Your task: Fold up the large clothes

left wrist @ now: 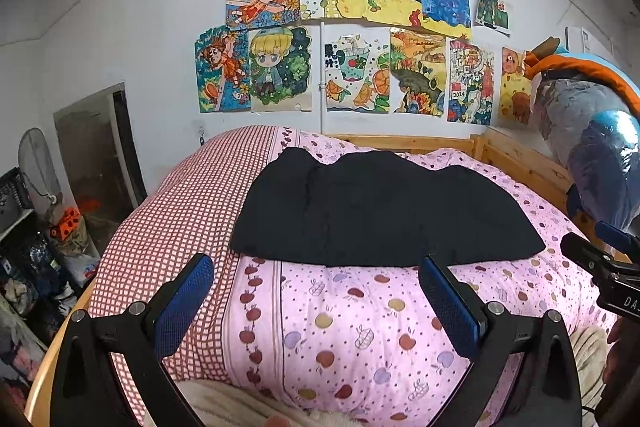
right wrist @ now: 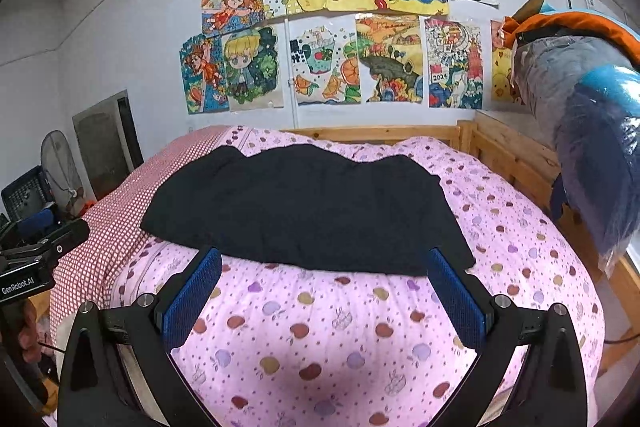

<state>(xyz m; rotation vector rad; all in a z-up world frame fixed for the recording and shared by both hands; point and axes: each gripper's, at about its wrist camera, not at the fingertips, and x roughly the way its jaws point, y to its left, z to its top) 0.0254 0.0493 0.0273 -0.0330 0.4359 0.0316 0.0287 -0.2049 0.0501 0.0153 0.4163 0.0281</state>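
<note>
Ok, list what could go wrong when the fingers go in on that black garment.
1. The black garment lies on a soft pink quilt; the fingers may pinch quilt along with it.
2. It already looks doubled over, so a grab at the near edge might take one layer only.
3. Both the left gripper and right gripper are open and close together; they could collide.

The garment (left wrist: 380, 211) is matt black cloth. The quilt (left wrist: 360, 327) is soft printed cotton. The bed frame (right wrist: 508, 163) is bare wood. The finger pads (right wrist: 192, 297) look rough blue rubber.

Left gripper (left wrist: 316, 291) and right gripper (right wrist: 324, 291) — both spread wide, seemingly empty.
</note>
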